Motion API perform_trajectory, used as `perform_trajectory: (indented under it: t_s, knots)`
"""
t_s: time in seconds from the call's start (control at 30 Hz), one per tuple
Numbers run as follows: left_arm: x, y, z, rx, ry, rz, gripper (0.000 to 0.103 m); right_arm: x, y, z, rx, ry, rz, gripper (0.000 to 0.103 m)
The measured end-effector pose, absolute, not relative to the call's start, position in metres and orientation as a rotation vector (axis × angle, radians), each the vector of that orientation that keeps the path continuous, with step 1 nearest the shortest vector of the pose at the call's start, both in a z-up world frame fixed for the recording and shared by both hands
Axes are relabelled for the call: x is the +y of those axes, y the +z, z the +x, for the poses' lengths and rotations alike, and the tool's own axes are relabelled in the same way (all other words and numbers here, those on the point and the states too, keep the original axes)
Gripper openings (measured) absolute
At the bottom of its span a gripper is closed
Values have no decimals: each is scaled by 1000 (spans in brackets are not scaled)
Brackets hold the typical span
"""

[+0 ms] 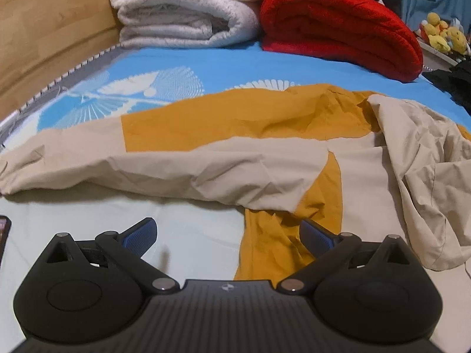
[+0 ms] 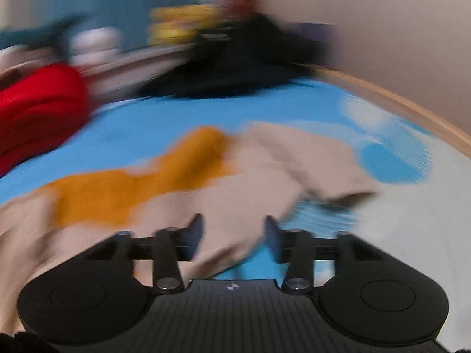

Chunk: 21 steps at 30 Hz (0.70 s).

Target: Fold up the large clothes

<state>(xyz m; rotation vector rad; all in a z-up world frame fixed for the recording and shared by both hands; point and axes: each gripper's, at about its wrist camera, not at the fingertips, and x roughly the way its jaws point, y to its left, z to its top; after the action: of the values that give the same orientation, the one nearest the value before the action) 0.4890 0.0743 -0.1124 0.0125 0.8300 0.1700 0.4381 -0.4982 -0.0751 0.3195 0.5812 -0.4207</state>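
A large beige and mustard-yellow garment (image 1: 229, 147) lies spread and rumpled across the bed; one sleeve reaches to the left, and its right part is bunched up. My left gripper (image 1: 228, 235) is open, just above the bed, with a mustard fold next to its right finger (image 1: 316, 238). In the blurred right wrist view the same garment (image 2: 176, 182) lies under and ahead of my right gripper (image 2: 234, 229), which is open with beige cloth between its jaws but not clamped.
The bed (image 1: 206, 64) has a blue sheet with white leaf prints. Folded white blankets (image 1: 182, 8) and a red blanket (image 1: 341, 26) sit at the far end. Dark clothes (image 2: 241, 64) lie at the far right. A wooden headboard (image 1: 44, 29) is at left. A phone (image 1: 3, 235) lies at the left edge.
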Motion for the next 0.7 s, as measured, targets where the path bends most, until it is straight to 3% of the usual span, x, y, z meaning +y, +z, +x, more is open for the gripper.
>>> perform_trajectory:
  t_s: [0.07, 0.13, 0.27, 0.37, 0.53, 0.6, 0.63, 0.7]
  knots:
    - [71, -113, 487, 835, 150, 15, 103, -460, -70, 432, 676, -123, 401, 74]
    - [66, -113, 484, 858, 118, 23, 103, -418, -78, 435, 773, 113, 501, 80]
    - [51, -108, 463, 973, 76, 7, 103, -333, -101, 460, 901, 317, 558, 81]
    - [24, -99, 429, 929, 79, 86, 103, -284, -111, 485, 962, 391, 532, 88]
    - [-4, -105, 406, 948, 14, 164, 103, -231, -111, 520, 1007, 398, 507, 86]
    - [-6, -109, 408, 964, 6, 180, 103, -224, -111, 526, 996, 330, 466, 40]
    - [-7, -111, 409, 971, 0, 185, 103, -218, -109, 539, 1010, 296, 404, 7]
    - [-6, -113, 413, 986, -19, 184, 103, -210, -97, 560, 1034, 259, 291, 6]
